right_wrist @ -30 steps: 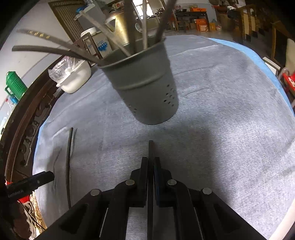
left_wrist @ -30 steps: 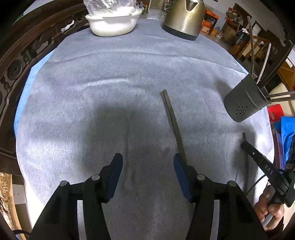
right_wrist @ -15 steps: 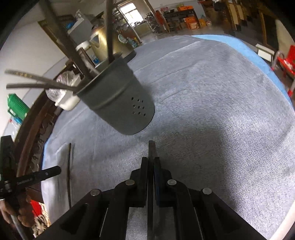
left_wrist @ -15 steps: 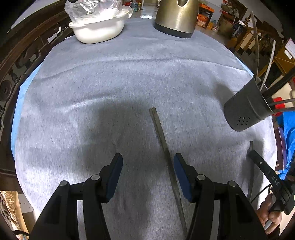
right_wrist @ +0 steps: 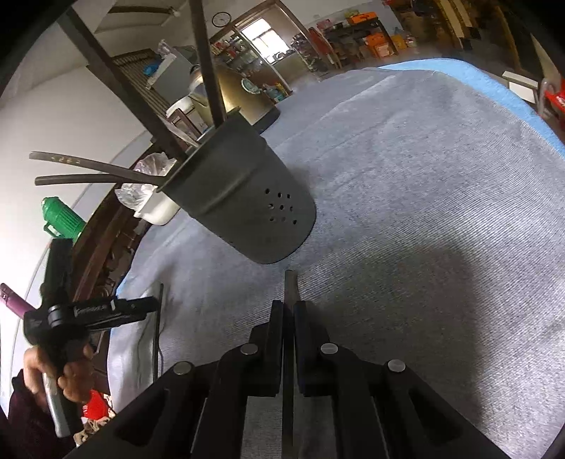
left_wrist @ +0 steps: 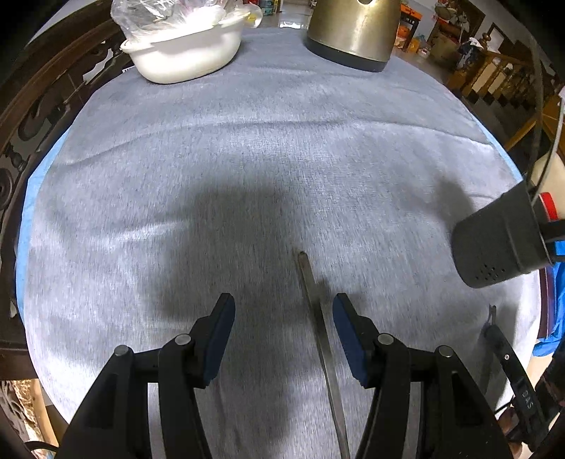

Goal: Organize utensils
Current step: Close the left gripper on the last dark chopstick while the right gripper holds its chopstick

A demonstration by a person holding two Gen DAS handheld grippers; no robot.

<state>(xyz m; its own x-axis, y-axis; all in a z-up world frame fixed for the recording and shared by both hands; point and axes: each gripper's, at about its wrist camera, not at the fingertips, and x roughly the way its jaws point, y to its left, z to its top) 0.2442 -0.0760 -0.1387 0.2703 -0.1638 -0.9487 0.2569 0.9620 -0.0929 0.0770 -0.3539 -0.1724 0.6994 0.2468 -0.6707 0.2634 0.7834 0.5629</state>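
Observation:
A dark chopstick (left_wrist: pixel 317 328) lies on the grey cloth (left_wrist: pixel 247 159), between the fingers of my open left gripper (left_wrist: pixel 282 307) and nearer the right finger; the pads do not touch it. The dark perforated utensil holder (left_wrist: pixel 494 243) stands at the right with several sticks in it. In the right wrist view the holder (right_wrist: pixel 247 204) is just ahead of my right gripper (right_wrist: pixel 289 307), which is shut on a second dark chopstick (right_wrist: pixel 290 282) whose tip sticks out past the pads. There the left gripper (right_wrist: pixel 141 307), held by a hand, hovers over the lying chopstick (right_wrist: pixel 159 335).
A white basin (left_wrist: pixel 187 53) with a plastic bag and a metal kettle (left_wrist: pixel 353 31) stand at the cloth's far edge. Carved dark wood (left_wrist: pixel 35 116) borders the left side. A green flask (right_wrist: pixel 60 219) stands beyond the table. The right gripper (left_wrist: pixel 508 360) shows low at the right.
My left gripper has shifted so the lying chopstick now sits between its fingers rather than under the right one. The right gripper has tilted, staying shut on its chopstick.

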